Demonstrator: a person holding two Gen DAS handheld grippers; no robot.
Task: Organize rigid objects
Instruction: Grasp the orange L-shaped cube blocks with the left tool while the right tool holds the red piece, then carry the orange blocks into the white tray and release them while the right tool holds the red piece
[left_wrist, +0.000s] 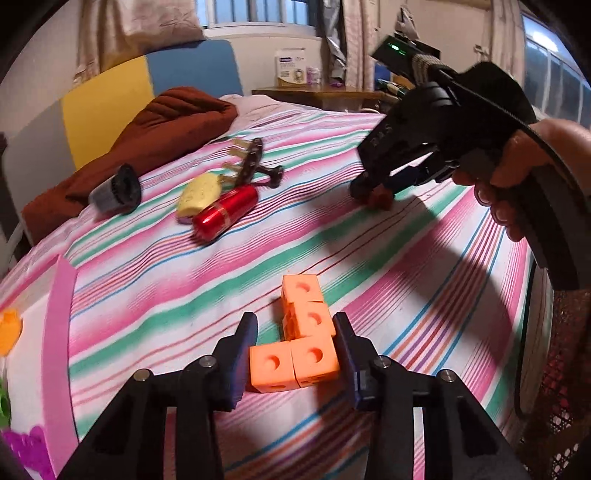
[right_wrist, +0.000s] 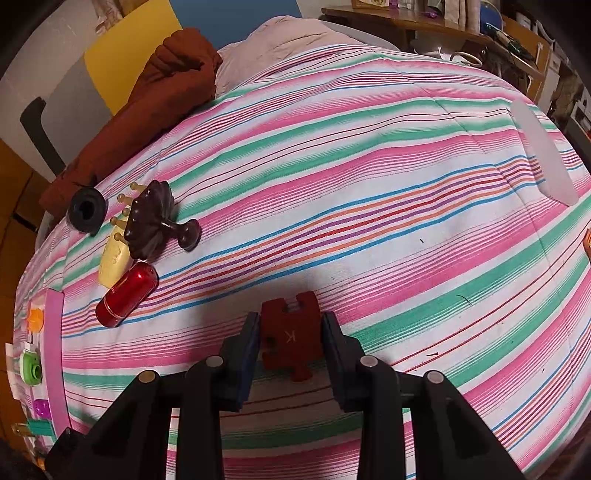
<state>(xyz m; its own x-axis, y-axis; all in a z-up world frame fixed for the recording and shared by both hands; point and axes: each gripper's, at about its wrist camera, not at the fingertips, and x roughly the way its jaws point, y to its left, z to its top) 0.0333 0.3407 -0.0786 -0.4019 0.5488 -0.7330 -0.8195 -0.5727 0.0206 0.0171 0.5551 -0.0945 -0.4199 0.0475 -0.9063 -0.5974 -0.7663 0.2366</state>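
In the left wrist view my left gripper (left_wrist: 295, 354) is closed around a chain of orange linked cubes (left_wrist: 301, 336), the fingers pressing the two nearest cubes from both sides. My right gripper (left_wrist: 371, 190) shows at the upper right of that view, down on the striped bedspread and gripping a small dark red piece. In the right wrist view the right gripper (right_wrist: 290, 332) is shut on that dark red puzzle-shaped block (right_wrist: 290, 334), marked with a letter K, held just above the bedspread.
On the left lie a red cylinder (right_wrist: 125, 295), a pale yellow piece (right_wrist: 114, 258), a dark brown paddle brush (right_wrist: 155, 223) and a black round cap (right_wrist: 88, 210). A pink-rimmed tray (right_wrist: 53, 350) with small toys sits at the left edge. A brown blanket (left_wrist: 162, 129) lies behind.
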